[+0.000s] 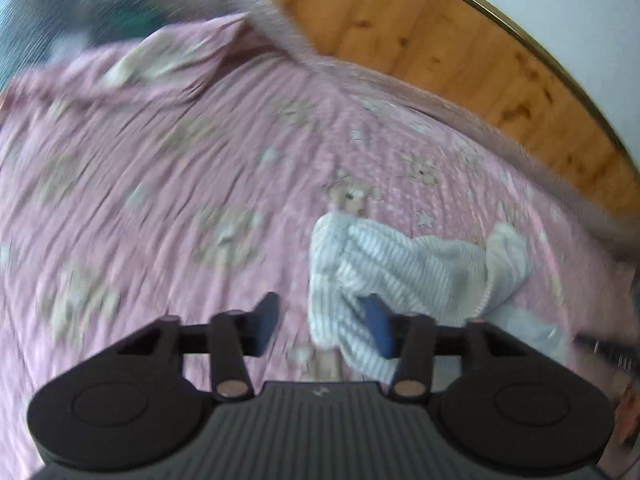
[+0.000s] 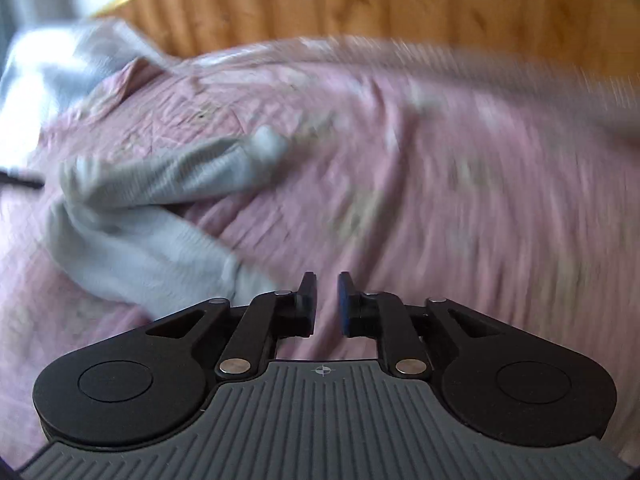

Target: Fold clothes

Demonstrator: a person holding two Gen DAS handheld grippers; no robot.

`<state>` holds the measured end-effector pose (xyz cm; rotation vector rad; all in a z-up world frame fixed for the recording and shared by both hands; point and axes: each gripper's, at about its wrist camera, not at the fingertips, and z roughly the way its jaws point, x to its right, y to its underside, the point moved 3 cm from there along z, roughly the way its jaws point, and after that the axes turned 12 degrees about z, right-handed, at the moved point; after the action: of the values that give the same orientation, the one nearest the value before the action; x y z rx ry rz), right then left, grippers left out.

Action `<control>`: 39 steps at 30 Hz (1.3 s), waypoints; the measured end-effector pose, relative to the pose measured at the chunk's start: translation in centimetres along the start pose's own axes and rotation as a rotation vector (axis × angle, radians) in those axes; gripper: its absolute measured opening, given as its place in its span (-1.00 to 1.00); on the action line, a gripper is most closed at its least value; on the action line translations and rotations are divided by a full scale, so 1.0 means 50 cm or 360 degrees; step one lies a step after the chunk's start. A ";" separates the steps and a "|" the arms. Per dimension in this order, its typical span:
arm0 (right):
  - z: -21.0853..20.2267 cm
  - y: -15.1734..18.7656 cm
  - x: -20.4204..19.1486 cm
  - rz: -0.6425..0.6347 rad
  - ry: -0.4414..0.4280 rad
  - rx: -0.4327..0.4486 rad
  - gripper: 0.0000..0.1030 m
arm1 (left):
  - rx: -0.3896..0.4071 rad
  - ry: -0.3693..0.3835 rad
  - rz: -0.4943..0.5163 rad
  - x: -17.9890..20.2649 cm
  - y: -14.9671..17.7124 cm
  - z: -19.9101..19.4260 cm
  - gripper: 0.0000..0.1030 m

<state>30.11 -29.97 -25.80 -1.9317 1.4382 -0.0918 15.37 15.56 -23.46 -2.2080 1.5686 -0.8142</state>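
A crumpled grey-and-white striped garment (image 1: pixel 404 276) lies on a pink patterned bedspread (image 1: pixel 180 200). My left gripper (image 1: pixel 324 322) is open and empty, just above the garment's near left edge. In the right wrist view the same garment (image 2: pixel 148 208) lies to the left, one sleeve stretched toward the middle of the bed. My right gripper (image 2: pixel 327 300) hovers to the right of it over the bedspread (image 2: pixel 440 200), its jaws a narrow gap apart and holding nothing. Both views are blurred by motion.
A wooden headboard (image 1: pixel 460 40) with a brass rim runs along the far side of the bed, also in the right wrist view (image 2: pixel 360 4). A pale grey cloth heap (image 2: pixel 52 68) lies at the bed's far left. A dark object (image 1: pixel 608 350) sits at the right edge.
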 end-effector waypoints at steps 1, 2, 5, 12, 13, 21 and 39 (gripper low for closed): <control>-0.009 -0.003 -0.003 0.0121 -0.0077 0.0013 -0.59 | 0.0002 0.0028 -0.0110 -0.013 -0.002 0.003 0.07; -0.011 -0.012 -0.011 0.0229 -0.0137 0.0021 -0.44 | 0.0007 0.0054 -0.0224 -0.025 -0.006 0.007 0.08; 0.024 -0.065 -0.063 0.0478 -0.0220 0.0016 0.07 | 0.0042 0.0138 -0.0515 -0.051 -0.022 0.015 0.26; 0.191 -0.169 -0.217 0.0530 -0.0078 -0.0048 0.26 | -0.0033 0.0171 -0.0537 -0.013 -0.100 0.085 0.45; 0.227 -0.175 -0.233 0.0496 -0.0010 -0.0083 0.14 | -0.0067 0.0155 -0.0530 -0.009 -0.105 0.099 0.45; 0.195 -0.148 -0.221 0.0416 0.0103 0.0050 -1.00 | -0.0143 0.0097 -0.0531 -0.004 -0.095 0.113 -0.09; 0.086 -0.028 -0.036 0.1211 -0.0121 0.0094 -0.02 | -0.0125 0.0132 -0.0528 -0.001 -0.082 0.120 0.05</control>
<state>32.49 -26.11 -27.58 -1.2175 1.9860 0.2835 22.12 16.64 -25.93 -2.5643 1.3051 -0.9603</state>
